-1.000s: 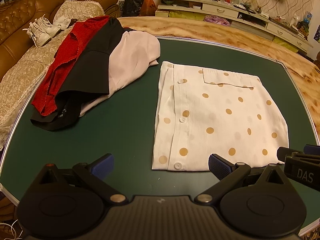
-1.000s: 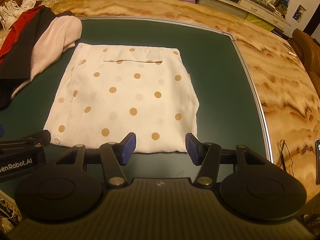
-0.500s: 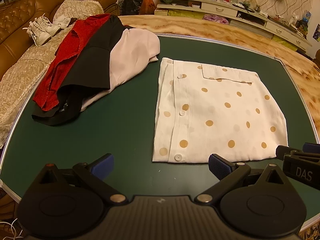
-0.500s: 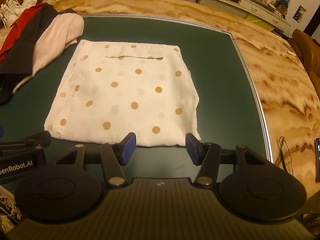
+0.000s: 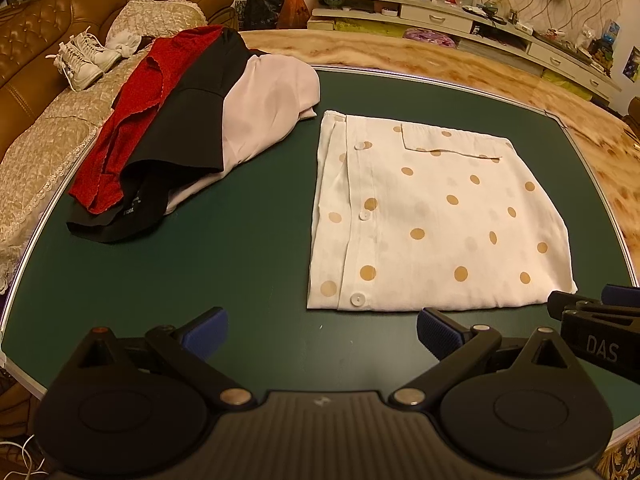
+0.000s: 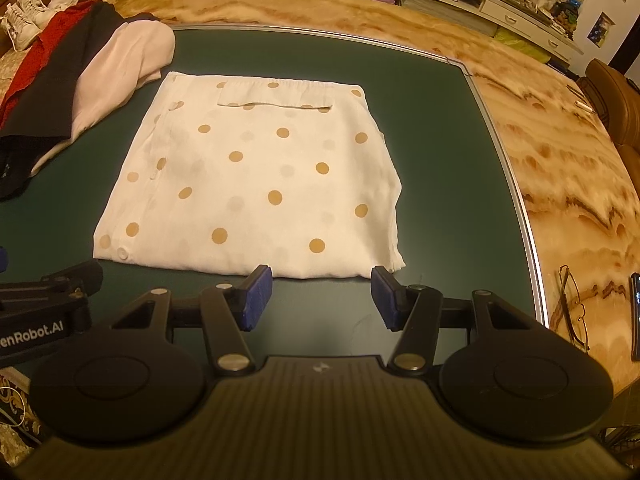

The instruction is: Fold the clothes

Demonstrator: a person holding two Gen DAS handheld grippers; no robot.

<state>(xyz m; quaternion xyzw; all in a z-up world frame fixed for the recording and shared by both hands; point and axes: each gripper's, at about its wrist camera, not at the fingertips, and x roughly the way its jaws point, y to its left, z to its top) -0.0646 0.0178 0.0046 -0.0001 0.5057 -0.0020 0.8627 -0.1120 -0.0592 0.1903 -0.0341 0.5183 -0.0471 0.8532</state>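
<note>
- Shirt (image 5: 432, 216): white with tan dots, folded into a flat near-square, lying right of centre on the green surface (image 5: 224, 264); pocket edge on the far side, button placket along its left edge.
- Left gripper (image 5: 322, 334): fingers spread wide and empty, just short of the shirt's near edge, roughly in line with the near-left corner by the lowest button.
- Right gripper (image 6: 322, 298): fingers also wide and empty, facing the near edge towards the near-right corner; the blue pads sit very close to the hem, and I cannot tell whether they touch it.
- Key relation: the near hem runs left to right across both grippers, so each hand has 1 corner straight ahead, the right looking slightly nearer.
- Judgement: this garment looks finished, or lacks 1 last fold away from the grippers.
- Pile (image 5: 188, 120) of red, black and pale pink clothes lies far left, nearer the left hand, and looks unfolded.
</note>
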